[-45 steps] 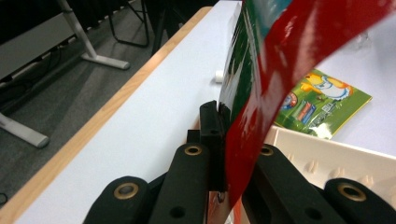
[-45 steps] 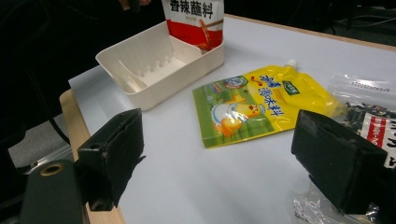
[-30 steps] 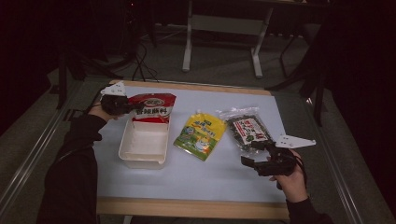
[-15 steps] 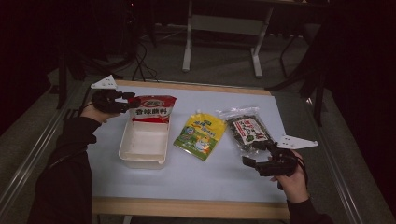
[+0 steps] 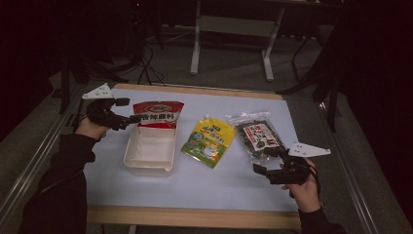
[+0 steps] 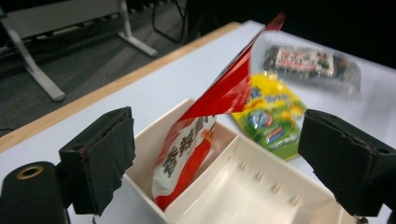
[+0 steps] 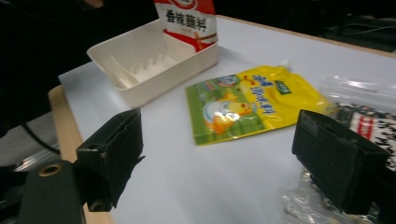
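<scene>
Your left gripper [image 5: 130, 111] has just been opening its jaws, and nothing is between them. The red shiny packet [image 6: 196, 140] leans in the far part of the white plastic box [image 5: 148, 163], its bottom hidden by the wall. Your right gripper [image 5: 265, 159] is open by the clear dark-filled bag [image 5: 255, 135], which looks blurry.
</scene>
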`<action>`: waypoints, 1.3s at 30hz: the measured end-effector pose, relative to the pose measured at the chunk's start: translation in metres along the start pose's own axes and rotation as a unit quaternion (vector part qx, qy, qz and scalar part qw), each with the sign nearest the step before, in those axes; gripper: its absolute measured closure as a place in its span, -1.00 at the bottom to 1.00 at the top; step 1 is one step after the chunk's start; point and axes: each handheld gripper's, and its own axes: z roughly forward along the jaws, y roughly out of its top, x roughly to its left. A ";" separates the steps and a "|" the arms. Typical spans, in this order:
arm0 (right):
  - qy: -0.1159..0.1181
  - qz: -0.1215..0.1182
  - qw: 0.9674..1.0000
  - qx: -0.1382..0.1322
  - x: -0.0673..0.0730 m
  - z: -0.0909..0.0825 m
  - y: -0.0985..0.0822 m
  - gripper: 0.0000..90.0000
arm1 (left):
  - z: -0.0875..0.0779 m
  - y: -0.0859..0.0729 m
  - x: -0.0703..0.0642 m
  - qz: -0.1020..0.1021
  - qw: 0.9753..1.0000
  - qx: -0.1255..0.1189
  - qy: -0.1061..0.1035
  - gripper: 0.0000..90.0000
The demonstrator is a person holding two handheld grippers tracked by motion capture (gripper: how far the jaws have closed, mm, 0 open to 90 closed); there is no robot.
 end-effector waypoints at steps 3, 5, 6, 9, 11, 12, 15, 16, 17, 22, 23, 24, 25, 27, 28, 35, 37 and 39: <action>-0.013 -0.007 1.000 -0.004 -0.002 -0.002 0.001 -0.68 | -0.008 -0.003 -0.011 -0.002 1.000 0.000 -0.003 -0.77; -0.020 -0.011 1.000 -0.005 -0.003 -0.003 0.002 -0.70 | -0.013 -0.004 -0.019 -0.005 1.000 -0.007 0.007 -0.79; -0.026 -0.014 1.000 -0.007 -0.003 -0.004 0.002 -0.70 | -0.015 -0.005 -0.023 -0.006 1.000 -0.011 0.012 -0.80; -0.036 -0.011 0.999 -0.002 -0.008 -0.005 0.003 -0.69 | -0.020 -0.005 -0.037 -0.001 1.000 -0.018 0.025 -0.82; -0.044 -0.008 0.999 0.003 -0.013 -0.006 0.002 -0.69 | -0.023 -0.006 -0.046 0.000 0.999 -0.020 0.031 -0.82; -0.050 -0.009 0.999 0.011 -0.015 -0.006 0.002 -0.71 | -0.024 -0.007 -0.050 0.002 0.999 -0.023 0.031 -0.82; -0.059 -0.002 0.998 0.021 -0.021 -0.006 0.001 -0.78 | -0.026 -0.010 -0.063 0.008 0.999 -0.028 0.027 -0.82; -0.062 -0.003 0.998 0.023 -0.023 -0.005 0.001 -0.78 | -0.026 -0.011 -0.068 0.008 0.999 -0.026 0.027 -0.83; -0.064 -0.004 0.998 0.028 -0.025 -0.005 0.001 -0.78 | -0.026 -0.012 -0.072 0.009 0.999 -0.028 0.020 -0.85; -0.084 -0.010 0.996 0.032 -0.031 -0.004 0.000 -0.67 | -0.020 -0.020 -0.090 0.010 0.999 -0.020 0.025 -0.85; -0.101 -0.016 0.994 0.040 -0.038 -0.004 -0.001 -0.36 | -0.019 -0.021 -0.093 0.011 0.999 -0.019 0.024 -0.88; -0.108 -0.017 0.993 0.042 -0.040 -0.003 -0.001 -0.29 | -0.016 -0.023 -0.098 0.012 1.000 -0.015 0.018 -0.90; -0.113 -0.013 0.992 0.046 -0.045 -0.003 -0.002 -0.13 | -0.014 -0.024 -0.102 0.014 1.000 -0.014 0.016 -0.90; -0.124 -0.015 0.991 0.051 -0.053 -0.002 -0.004 0.10 | -0.011 -0.027 -0.109 0.009 1.000 -0.011 0.009 -0.89; -0.131 -0.014 0.990 0.052 -0.056 -0.002 -0.005 0.24 | -0.009 -0.028 -0.111 0.007 1.000 -0.013 0.000 -0.90; -0.154 -0.003 0.985 0.078 -0.085 0.003 -0.009 0.82 | 0.001 -0.036 -0.129 0.011 1.000 -0.010 -0.027 -0.90; -0.158 0.000 0.984 0.084 -0.091 0.004 -0.009 0.98 | 0.004 -0.038 -0.136 0.015 0.999 -0.013 -0.033 -0.90; -0.162 0.003 0.983 0.090 -0.098 0.006 -0.009 1.00 | 0.008 -0.039 -0.141 0.018 0.999 -0.010 -0.038 -0.90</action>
